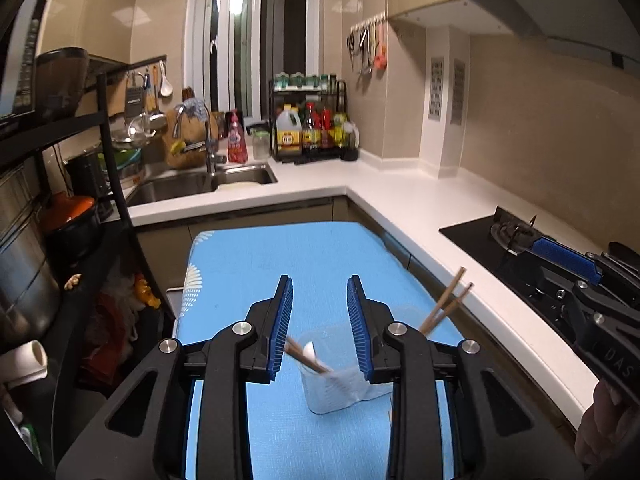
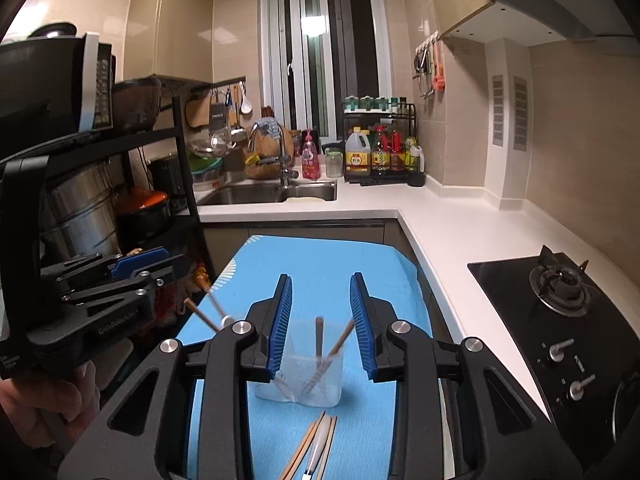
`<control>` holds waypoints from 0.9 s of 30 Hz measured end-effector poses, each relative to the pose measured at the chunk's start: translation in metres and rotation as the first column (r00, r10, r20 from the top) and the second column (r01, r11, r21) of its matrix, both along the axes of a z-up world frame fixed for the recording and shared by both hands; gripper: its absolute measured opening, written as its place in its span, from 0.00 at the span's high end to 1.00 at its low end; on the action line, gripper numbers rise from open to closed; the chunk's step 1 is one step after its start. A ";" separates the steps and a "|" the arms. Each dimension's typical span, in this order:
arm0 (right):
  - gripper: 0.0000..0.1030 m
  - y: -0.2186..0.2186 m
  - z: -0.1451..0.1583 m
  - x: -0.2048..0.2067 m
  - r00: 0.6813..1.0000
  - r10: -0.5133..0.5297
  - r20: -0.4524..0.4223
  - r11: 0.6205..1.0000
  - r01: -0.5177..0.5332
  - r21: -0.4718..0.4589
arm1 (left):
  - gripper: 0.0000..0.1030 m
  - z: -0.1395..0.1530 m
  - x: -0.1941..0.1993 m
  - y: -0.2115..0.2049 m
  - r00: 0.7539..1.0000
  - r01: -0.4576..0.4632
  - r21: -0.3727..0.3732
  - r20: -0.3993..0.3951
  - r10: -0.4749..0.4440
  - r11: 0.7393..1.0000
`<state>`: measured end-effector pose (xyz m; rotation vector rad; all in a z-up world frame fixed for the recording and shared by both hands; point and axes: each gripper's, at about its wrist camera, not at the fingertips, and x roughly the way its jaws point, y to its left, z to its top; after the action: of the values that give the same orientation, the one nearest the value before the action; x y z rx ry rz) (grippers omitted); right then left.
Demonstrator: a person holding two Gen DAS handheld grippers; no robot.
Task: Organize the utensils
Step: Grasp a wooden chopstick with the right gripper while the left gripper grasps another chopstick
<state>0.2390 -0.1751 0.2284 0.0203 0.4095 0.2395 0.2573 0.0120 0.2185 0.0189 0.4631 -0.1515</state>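
Left wrist view: left gripper (image 1: pixel 320 300) and right gripper (image 2: pixel 321 300) both parted, gripping nothing, above clear cup (image 2: pixel 306 376) of chopsticks (image 2: pixel 319 338) on blue table (image 2: pixel 320 252), loose utensils (image 2: pixel 314 448) just in front.

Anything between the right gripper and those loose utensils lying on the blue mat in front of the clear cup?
Nothing visible. The loose utensils lie bare on the blue mat, nearer than the clear cup, below the open right gripper.

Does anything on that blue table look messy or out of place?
Yes. The clear plastic cup already holds chopsticks, leaning apart at loose angles, but a few utensils lie loose on the blue cloth in front of it, not yet put away. Nothing looks spilled or broken.
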 end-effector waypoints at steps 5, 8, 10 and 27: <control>0.69 -0.021 -0.028 -0.054 0.999 -0.035 -0.001 0.997 0.035 0.067 | 0.72 -0.030 -0.053 0.001 1.000 -0.001 -0.029 0.009 0.001 1.000; 0.69 -0.026 -0.057 -0.083 0.999 -0.049 -0.005 0.995 0.050 0.085 | 0.72 -0.059 -0.085 -0.003 1.000 -0.005 -0.019 0.004 0.005 1.000; 0.69 -0.028 -0.076 -0.101 0.998 -0.063 0.001 0.995 0.063 0.083 | 0.73 -0.081 -0.106 -0.005 1.000 -0.012 -0.016 0.006 0.012 1.000; 0.80 -0.010 -0.247 -0.146 0.964 -0.025 -0.265 0.995 0.050 0.088 | 0.83 -0.243 -0.195 -0.005 0.984 -0.038 -0.111 -0.178 0.018 0.993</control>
<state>0.0932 -0.1847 -0.0186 0.1531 0.6630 0.2193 0.0620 0.0068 -0.0240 -0.1144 0.6311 -0.1523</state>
